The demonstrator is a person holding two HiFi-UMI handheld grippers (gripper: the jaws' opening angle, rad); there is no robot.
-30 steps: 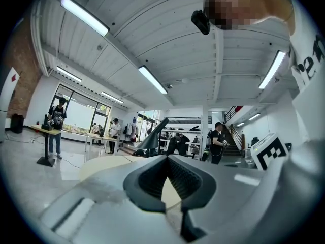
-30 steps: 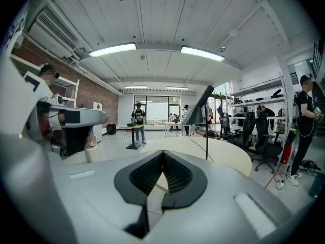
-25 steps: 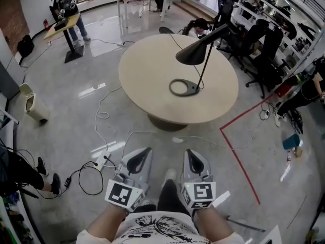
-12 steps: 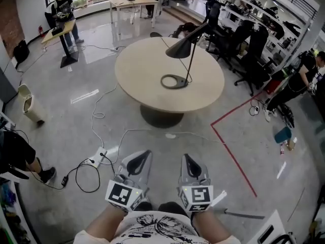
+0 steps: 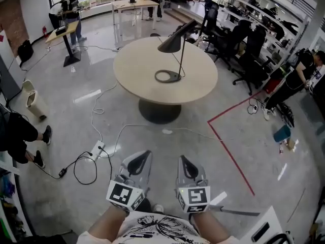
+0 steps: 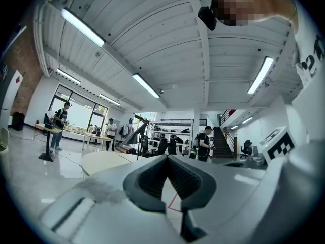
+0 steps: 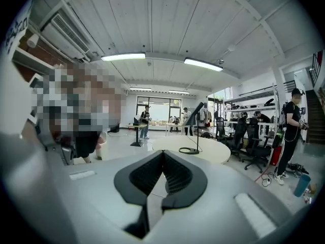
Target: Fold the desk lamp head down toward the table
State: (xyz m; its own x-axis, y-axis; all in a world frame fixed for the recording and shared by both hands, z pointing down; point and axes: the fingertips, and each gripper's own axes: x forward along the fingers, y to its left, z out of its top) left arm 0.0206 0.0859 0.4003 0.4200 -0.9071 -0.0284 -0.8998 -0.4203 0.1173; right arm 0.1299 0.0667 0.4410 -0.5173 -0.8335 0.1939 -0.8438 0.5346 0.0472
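The black desk lamp stands on a round beige table point(image 5: 137, 80) far ahead. Its cone head point(image 5: 170, 43) is raised and tilted on a thin stem above the ring base point(image 5: 167, 76). Both grippers hang low near my body, well short of the table. The left gripper point(image 5: 139, 161) and the right gripper point(image 5: 186, 164) are shut with nothing between their jaws. In the right gripper view the lamp point(image 7: 196, 114) and its base point(image 7: 189, 150) show small on the table point(image 7: 203, 151). Only the lamp head point(image 6: 133, 134) shows beyond the table point(image 6: 99, 161) in the left gripper view.
Cables and a power strip point(image 5: 96, 149) lie on the floor between me and the table. A red tape line point(image 5: 229, 154) runs at the right. Office chairs point(image 5: 244, 50) crowd behind the table. A bin point(image 5: 29, 101) stands left. People stand at a desk point(image 5: 68, 17) and at the right point(image 5: 298, 72).
The table and lamp have shifted farther away and slightly left in the head view. Both grippers stay shut at the same place near my body.
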